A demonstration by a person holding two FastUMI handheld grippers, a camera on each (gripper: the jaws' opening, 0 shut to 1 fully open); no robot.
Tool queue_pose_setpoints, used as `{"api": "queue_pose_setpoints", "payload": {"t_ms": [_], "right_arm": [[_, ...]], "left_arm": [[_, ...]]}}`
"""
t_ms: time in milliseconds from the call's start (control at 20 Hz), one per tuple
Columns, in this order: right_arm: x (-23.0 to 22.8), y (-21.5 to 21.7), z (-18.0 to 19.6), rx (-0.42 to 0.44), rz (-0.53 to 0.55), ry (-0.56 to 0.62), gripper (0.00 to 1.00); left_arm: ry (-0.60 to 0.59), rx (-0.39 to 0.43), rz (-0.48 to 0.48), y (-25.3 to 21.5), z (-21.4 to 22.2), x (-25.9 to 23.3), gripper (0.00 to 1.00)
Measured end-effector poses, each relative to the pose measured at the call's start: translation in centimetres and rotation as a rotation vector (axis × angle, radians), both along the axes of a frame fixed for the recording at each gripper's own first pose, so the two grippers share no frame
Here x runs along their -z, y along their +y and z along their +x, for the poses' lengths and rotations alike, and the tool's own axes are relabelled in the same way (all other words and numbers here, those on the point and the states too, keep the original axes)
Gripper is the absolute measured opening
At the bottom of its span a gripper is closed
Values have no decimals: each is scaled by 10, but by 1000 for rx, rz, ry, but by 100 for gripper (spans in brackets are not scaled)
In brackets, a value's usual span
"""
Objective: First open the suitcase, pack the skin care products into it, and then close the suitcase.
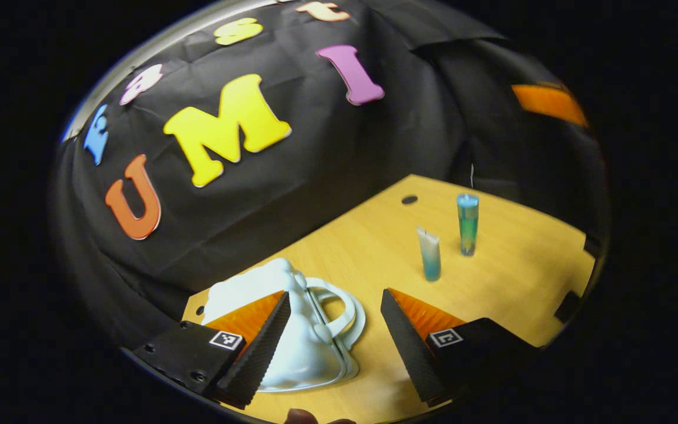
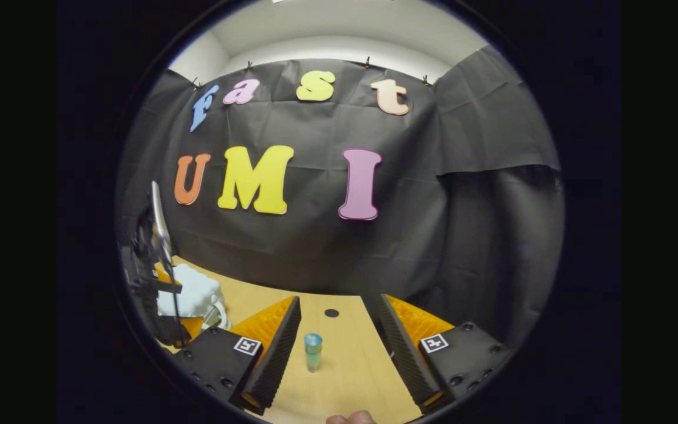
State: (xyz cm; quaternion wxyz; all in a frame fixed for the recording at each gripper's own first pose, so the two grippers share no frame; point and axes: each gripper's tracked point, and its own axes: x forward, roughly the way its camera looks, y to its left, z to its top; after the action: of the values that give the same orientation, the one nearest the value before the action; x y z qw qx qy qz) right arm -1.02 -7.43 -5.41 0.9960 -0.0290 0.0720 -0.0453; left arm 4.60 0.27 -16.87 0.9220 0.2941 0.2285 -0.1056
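So the biggest thing here is the wooden surface [image 1: 509, 277], light yellowish wood with a small dark hole [image 1: 409, 199] near its far edge, running up against the black cloth wall.

Next down is the suitcase [image 1: 303, 347], a little white hard-shell one lying flat on the surface with its lid down, handle [image 1: 339, 303] sticking out to the side. In the left gripper view it sits right under the left tool [image 1: 336, 335], mostly beneath the left-hand finger and reaching into the gap. In the right gripper view the same suitcase [image 2: 189, 294] shows at the left edge, partly behind the other tool and the rig that carries it.

Then the two skin care items, both standing upright on bare wood, well apart from the suitcase. The clear bottle [image 1: 467, 224] has bluish-green liquid and a blue cap; the tube [image 1: 430, 254] stands just beside it, whitish on top fading to teal at the bottom. They're near each other but not touching.

Left tool: fingers spread wide, nothing between them pressed, can't tell if it's touching the suitcase.

Right tool [image 2: 339, 347]: also spread wide, holding nothing. The bottle [image 2: 313, 351] stands in the gap between its fingers, closer to the left-hand one, clear of both.
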Motion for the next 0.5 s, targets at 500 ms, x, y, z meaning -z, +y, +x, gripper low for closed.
{"api": "queue_pose_setpoints", "payload": {"t_ms": [500], "right_arm": [[10,-42,-4,91,-75,26,79]], "left_arm": [[242,204,461,19,37,80,97]]}}
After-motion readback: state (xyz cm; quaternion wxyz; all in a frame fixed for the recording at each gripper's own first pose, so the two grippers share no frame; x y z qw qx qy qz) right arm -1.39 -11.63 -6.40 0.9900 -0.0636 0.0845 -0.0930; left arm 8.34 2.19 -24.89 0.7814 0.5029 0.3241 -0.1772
